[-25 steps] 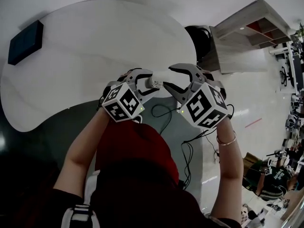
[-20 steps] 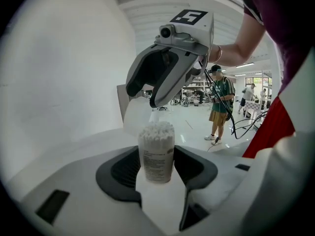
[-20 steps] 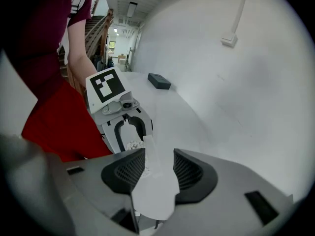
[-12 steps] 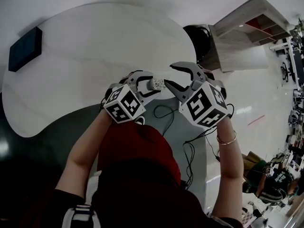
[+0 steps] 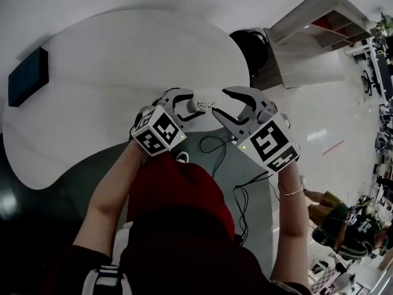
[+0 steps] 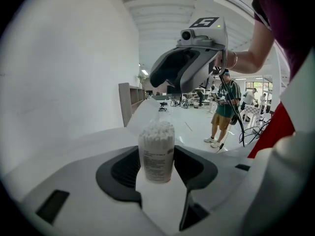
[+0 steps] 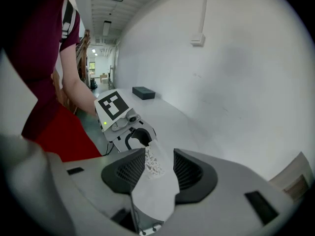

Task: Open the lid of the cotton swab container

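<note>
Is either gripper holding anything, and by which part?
The left gripper clamps the swab container around its lower body between its fingers; the right gripper is open and empty.

A white table (image 5: 123, 72) with a rounded, curving edge fills the left and far part of the scene. One dark flat box (image 5: 27, 77) lies on its top at the far left, close to the edge. Off the table's near edge, black cables (image 5: 212, 145) lie loose on the grey floor (image 5: 258, 220).
</note>
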Motion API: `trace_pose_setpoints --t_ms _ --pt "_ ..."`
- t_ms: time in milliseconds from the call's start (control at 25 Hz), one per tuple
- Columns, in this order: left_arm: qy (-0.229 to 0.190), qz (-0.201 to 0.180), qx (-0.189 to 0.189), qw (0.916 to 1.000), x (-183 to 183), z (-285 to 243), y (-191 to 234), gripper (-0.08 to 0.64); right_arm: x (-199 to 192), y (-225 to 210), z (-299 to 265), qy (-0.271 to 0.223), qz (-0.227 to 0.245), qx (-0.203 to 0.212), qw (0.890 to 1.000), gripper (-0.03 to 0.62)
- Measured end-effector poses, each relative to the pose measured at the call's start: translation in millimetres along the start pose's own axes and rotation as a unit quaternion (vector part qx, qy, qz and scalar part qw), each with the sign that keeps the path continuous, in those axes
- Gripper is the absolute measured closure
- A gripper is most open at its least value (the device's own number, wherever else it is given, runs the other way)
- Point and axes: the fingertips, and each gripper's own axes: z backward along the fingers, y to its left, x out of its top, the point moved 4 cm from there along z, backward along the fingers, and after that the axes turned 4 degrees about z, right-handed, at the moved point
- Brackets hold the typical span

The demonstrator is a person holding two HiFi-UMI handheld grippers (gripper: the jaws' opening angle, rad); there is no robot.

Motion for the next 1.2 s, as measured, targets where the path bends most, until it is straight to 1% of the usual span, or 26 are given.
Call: trace_pose_setpoints --t_ms 160,320,560,720,800,1040,1200 --pt "-0.004 0.008 0.003 1.0 2 -4 9 0.327 -6 -4 7 -0.028 -0.057 -0.012 0.998 0.402" --pt "-0.006 0.015 0.004 0.9999 2 -7 17 0.327 -13 -8 10 -0.059 -0.107 -0.032 0.992 0.402" --pt "-0.01 0.03 0.015 0.9994 3 -9 32 0.327 -21 -10 4 -0.103 -0.182 -0.044 0.977 0.41" --pt "-0.012 0.035 0.027 0.999 7 -8 40 0.327 -26 -12 2 -0.132 -0.229 -0.067 0.962 0.464" --pt "-0.015 0.037 0.033 0.9987 9 -6 43 0.327 -27 -13 2 -0.144 -0.246 -0.077 0.955 0.487" --pt "-0.025 0.05 0.049 0.9973 16 -1 53 0.327 -31 -16 0 -0.172 -0.278 -0.105 0.939 0.517" --pt "-0.03 0.054 0.062 0.9962 19 5 56 0.327 -34 -13 -3 -0.175 -0.289 -0.117 0.934 0.536"
